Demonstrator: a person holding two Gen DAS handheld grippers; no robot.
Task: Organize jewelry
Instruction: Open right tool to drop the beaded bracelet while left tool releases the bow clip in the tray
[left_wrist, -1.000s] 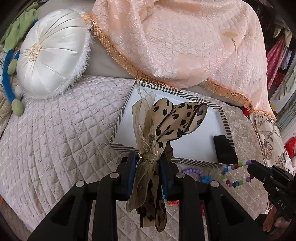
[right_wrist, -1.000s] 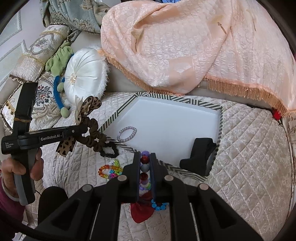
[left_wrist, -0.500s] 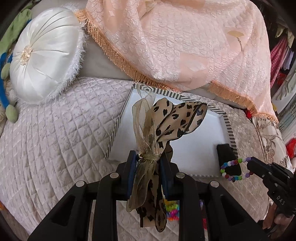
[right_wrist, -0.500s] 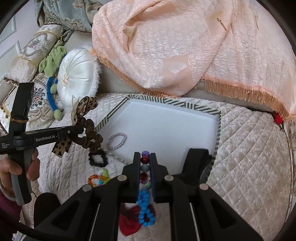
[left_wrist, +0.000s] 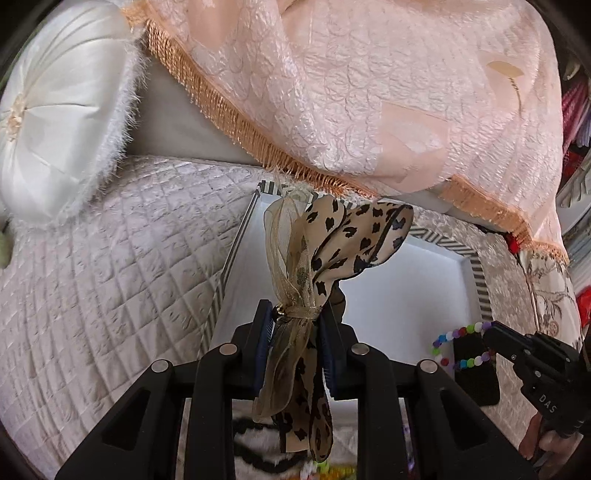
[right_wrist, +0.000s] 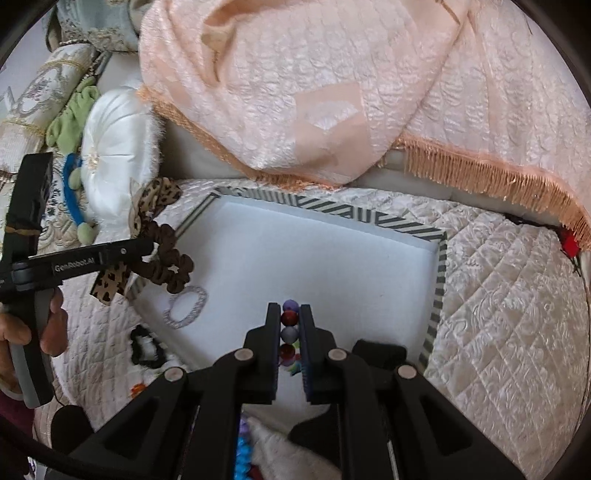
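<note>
My left gripper (left_wrist: 295, 325) is shut on a leopard-print bow scrunchie (left_wrist: 332, 251) and holds it over the left edge of the white striped-rim tray (left_wrist: 424, 266). In the right wrist view the left gripper (right_wrist: 147, 249) shows with the brown scrunchie (right_wrist: 166, 262) hanging from it. My right gripper (right_wrist: 290, 325) is shut on a multicoloured bead bracelet (right_wrist: 289, 328), above the tray's (right_wrist: 332, 266) near side. The bracelet (left_wrist: 461, 347) and right gripper (left_wrist: 491, 332) also show in the left wrist view. A silvery bracelet (right_wrist: 186, 306) lies in the tray.
A black scrunchie (right_wrist: 146, 347) lies on the quilted bed cover (right_wrist: 498, 295) left of the tray. A black object (right_wrist: 380, 354) sits at the tray's near right corner. A white round cushion (left_wrist: 55, 110) and a peach fringed blanket (left_wrist: 369, 92) lie behind.
Both grippers have moved forward toward the tray with their loads still held. The tray now looks larger and nearer in both views.
</note>
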